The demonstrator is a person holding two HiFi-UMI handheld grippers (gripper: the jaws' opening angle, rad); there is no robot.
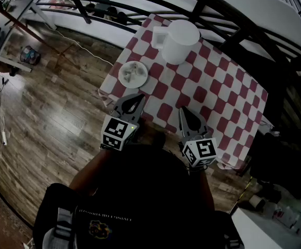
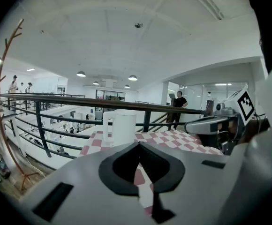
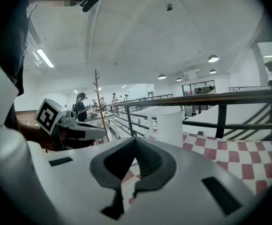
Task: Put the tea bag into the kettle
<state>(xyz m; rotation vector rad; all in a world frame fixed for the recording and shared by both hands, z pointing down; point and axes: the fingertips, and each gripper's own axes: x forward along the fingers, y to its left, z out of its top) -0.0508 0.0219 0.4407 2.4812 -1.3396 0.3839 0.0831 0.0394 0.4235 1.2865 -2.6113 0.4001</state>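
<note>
checkered cloth carries a smooth cylindrical white kettle and round plate; left gripper and right gripper closed, empty.

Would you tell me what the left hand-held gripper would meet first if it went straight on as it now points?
Most likely the small white plate, which lies just ahead of the left hand-held gripper. Depth is unclear, so it might touch the checked tablecloth first.
</note>
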